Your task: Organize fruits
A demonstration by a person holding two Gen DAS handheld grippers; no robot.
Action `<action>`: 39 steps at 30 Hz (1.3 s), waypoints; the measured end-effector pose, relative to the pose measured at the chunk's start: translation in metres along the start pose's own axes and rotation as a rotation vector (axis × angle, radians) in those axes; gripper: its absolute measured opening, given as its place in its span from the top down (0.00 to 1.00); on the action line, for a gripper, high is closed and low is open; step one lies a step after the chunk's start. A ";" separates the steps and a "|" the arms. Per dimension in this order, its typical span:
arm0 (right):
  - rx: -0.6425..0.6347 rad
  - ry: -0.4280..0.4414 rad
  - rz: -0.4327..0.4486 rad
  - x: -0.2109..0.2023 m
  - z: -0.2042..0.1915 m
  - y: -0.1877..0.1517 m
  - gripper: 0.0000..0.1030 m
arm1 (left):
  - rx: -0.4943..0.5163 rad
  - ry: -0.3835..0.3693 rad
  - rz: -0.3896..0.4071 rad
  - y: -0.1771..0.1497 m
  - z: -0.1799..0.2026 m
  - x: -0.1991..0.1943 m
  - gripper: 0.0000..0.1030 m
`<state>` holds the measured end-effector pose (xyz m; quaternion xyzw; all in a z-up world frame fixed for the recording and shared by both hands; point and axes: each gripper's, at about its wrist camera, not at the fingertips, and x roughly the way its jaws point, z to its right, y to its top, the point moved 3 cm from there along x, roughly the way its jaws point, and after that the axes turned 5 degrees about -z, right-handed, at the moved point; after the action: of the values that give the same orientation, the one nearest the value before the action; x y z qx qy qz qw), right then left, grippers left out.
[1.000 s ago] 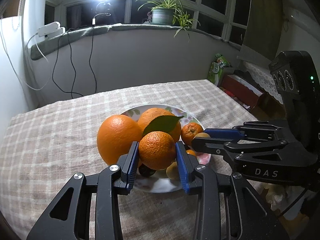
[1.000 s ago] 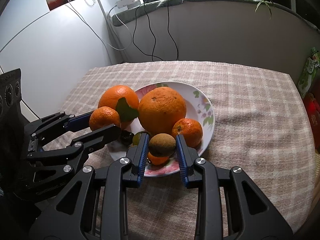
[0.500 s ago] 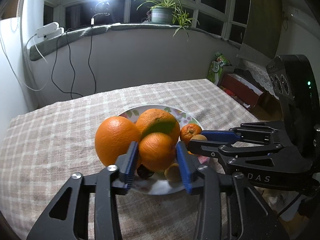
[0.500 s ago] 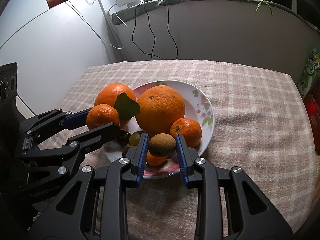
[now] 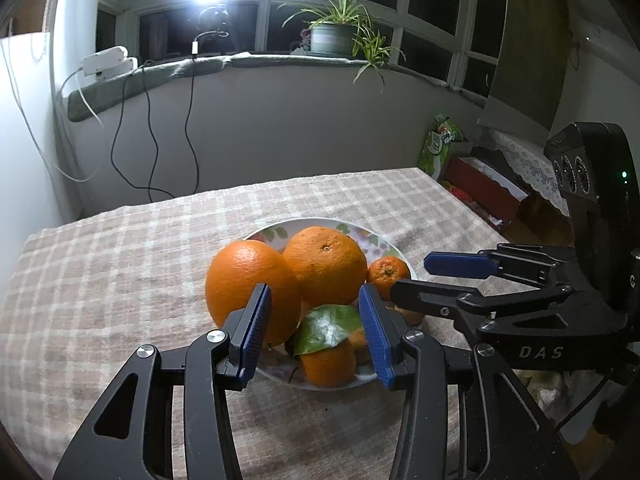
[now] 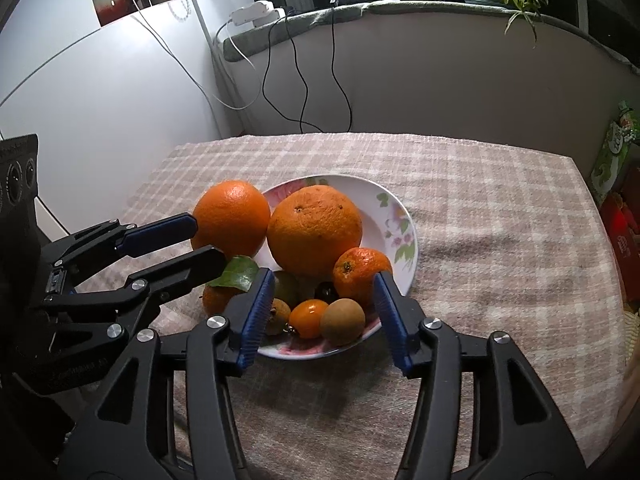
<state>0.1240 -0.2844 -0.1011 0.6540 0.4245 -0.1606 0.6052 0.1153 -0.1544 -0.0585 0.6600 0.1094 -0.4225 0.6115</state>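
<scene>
both my grippers just opened: left gripper [image 5: 316, 330] let leafy mandarin [image 5: 328, 356] drop, right gripper [image 6: 324, 314] freed kiwi [image 6: 343, 321]; both now on plate [image 6: 404, 216].

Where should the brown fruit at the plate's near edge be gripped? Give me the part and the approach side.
Grip the brown fruit across its rounded middle, coming down from over the plate's near rim. Its top and right side are free. The small orange fruit seems to touch its left and the mandarin crowds behind, so the left pad probably needs easing in.
</scene>
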 end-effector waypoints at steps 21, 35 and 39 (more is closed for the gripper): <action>-0.024 -0.081 0.048 -0.023 -0.004 -0.010 0.30 | -0.030 0.007 0.007 -0.008 -0.002 -0.015 0.36; 0.004 -0.144 0.135 -0.057 -0.009 -0.031 0.07 | -0.056 0.075 -0.015 -0.026 -0.005 -0.033 0.22; 0.029 -0.141 0.137 -0.062 -0.007 -0.035 0.07 | -0.070 0.079 -0.015 -0.031 -0.006 -0.038 0.22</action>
<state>0.0597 -0.3034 -0.0777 0.6772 0.3330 -0.1704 0.6336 0.0738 -0.1278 -0.0553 0.6534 0.1532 -0.3968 0.6262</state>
